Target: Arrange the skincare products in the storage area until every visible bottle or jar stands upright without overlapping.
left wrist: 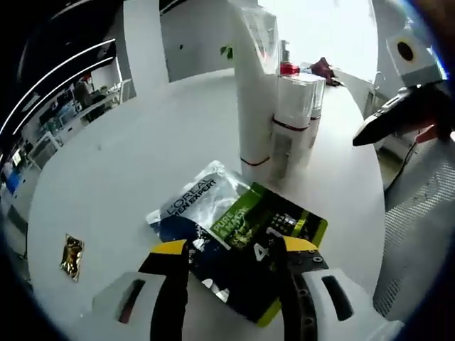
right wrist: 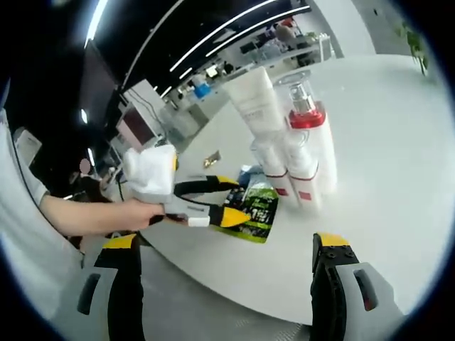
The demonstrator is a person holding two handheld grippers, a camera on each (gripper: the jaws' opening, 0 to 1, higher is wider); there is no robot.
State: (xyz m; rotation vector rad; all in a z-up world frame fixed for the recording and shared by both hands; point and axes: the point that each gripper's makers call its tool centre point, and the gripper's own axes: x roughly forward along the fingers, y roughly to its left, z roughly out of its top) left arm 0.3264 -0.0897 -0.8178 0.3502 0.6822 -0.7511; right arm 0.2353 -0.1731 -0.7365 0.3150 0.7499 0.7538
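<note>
Flat sachets under my left tongs, bottles already standing behind them.

The sachets point(left wrist: 238, 238), a dark L'Oréal packet with a green one lapped over it, lie flat on the white surface point(left wrist: 128, 185) in the lower middle of the left gripper view. I judge them light, thin, floppy and slick, so I would pinch an edge or corner rather than the face. My left tongs point(left wrist: 231, 259) are spread, hovering over their near end, holding nothing. Just beyond, upper middle, the tall white tube point(left wrist: 254, 92) and the capped bottles point(left wrist: 295, 114) stand upright and close together; they look stiffer and tip-prone, best taken low on the body. A small gold sachet point(left wrist: 72, 254) lies apart at lower left. My right tongs point(right wrist: 227, 263) are spread and empty, off the surface's edge.
</note>
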